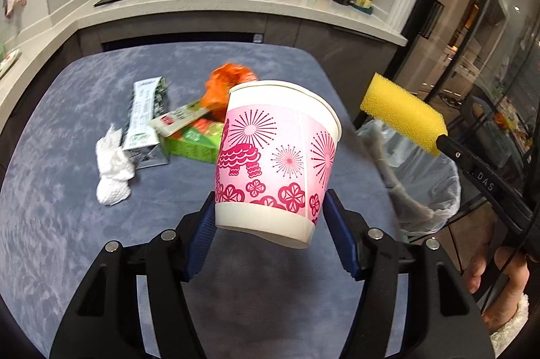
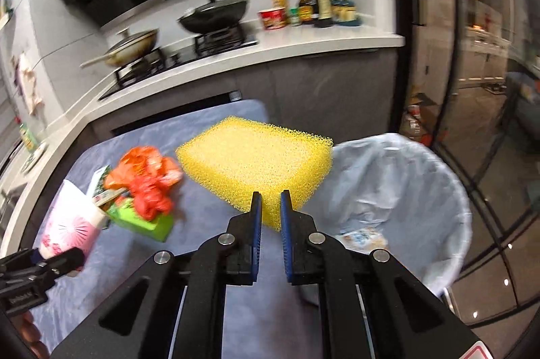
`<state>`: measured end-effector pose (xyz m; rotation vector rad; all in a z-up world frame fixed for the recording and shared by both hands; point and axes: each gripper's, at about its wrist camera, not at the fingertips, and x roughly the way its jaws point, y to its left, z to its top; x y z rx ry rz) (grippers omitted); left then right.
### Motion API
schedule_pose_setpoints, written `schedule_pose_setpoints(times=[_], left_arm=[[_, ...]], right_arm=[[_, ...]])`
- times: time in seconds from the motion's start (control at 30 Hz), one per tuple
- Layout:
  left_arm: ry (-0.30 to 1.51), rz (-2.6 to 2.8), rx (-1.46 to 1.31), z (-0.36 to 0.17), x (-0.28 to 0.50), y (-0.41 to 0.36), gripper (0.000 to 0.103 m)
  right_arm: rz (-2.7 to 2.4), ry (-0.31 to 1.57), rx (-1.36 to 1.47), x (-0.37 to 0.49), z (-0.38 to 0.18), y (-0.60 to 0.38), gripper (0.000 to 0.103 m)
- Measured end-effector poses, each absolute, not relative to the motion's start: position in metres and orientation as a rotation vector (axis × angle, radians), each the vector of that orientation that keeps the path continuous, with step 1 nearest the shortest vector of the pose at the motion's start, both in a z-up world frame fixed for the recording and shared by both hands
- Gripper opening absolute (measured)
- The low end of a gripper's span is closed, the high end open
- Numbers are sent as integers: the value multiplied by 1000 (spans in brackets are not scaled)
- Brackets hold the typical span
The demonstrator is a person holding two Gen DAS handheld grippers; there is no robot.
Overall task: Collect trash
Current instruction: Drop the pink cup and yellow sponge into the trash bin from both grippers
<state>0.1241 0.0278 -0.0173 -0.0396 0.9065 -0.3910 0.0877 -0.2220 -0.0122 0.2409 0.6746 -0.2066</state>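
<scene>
My left gripper point(image 1: 270, 217) is shut on a pink and white paper cup point(image 1: 280, 156) and holds it tilted above the blue table point(image 1: 67, 190); the cup also shows in the right wrist view point(image 2: 71, 230). My right gripper point(image 2: 270, 197) is shut on a yellow sponge point(image 2: 256, 163), held above the table's right edge next to the trash bin point(image 2: 398, 190). The sponge also shows in the left wrist view point(image 1: 401, 112). On the table lie an orange plastic bag point(image 2: 148, 180), a green box point(image 1: 192, 139), a white crumpled tissue point(image 1: 113, 170) and a foil wrapper point(image 1: 145, 119).
The bin point(image 1: 425, 176), lined with a pale plastic bag, stands right of the table and holds a small wrapper point(image 2: 362, 239). Behind the table runs a kitchen counter point(image 1: 236, 11) with a stove, two pans and several bottles. A glass door point(image 2: 489, 122) is on the right.
</scene>
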Motion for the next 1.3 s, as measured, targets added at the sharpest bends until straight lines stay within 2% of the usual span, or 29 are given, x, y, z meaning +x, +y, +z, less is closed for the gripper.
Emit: schedule_pose_setpoints(times=[0.33, 0.73, 0.8, 0.97, 1.03, 1.3], left_arm=[[885, -557, 52, -8, 122, -70, 59], [960, -708, 150, -46, 143, -206, 59], [966, -719, 166, -54, 147, -223, 60], [975, -722, 199, -64, 148, -242, 60], [972, -714, 208, -65, 146, -246, 66], [965, -695, 179, -57, 145, -239, 66]], right_arm=[[-384, 750, 317, 54, -44, -306, 11], [-423, 808, 334, 48, -74, -346, 14], [-431, 800, 353, 44, -74, -352, 18], [-442, 774, 386, 36, -71, -361, 23], [-443, 769, 387, 34, -70, -363, 24], [-429, 752, 396, 32, -63, -362, 27]])
